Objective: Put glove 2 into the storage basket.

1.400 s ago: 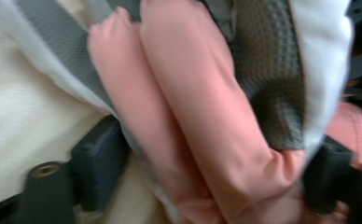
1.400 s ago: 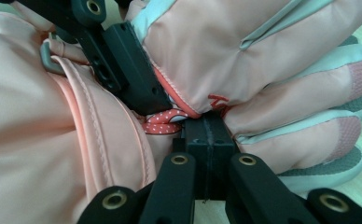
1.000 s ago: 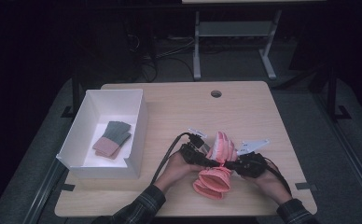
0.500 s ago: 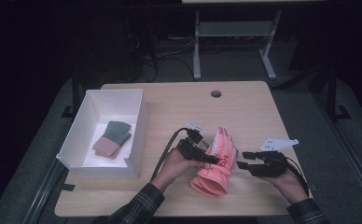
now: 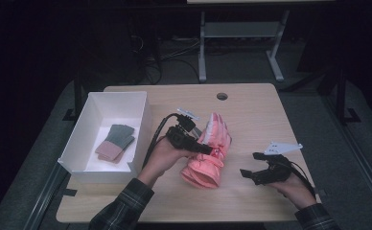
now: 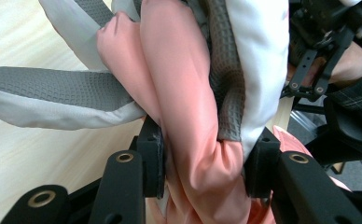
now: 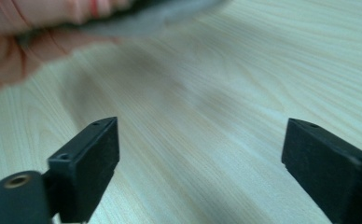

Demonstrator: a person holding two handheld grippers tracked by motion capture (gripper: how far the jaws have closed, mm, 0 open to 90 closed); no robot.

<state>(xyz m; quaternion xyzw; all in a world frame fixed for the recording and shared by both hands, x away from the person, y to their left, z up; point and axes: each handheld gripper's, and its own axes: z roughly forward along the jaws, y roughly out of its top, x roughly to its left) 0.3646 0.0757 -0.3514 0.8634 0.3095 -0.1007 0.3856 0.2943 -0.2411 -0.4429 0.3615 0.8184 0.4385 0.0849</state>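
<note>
Gripping pink glove (image 5: 208,153), left gripper (image 5: 204,148); right gripper (image 5: 248,173) wide

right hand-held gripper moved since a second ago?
Yes. The right hand-held gripper has left the pink glove and shifted toward the table's right edge; its jaws have just opened, nothing between them.
</note>
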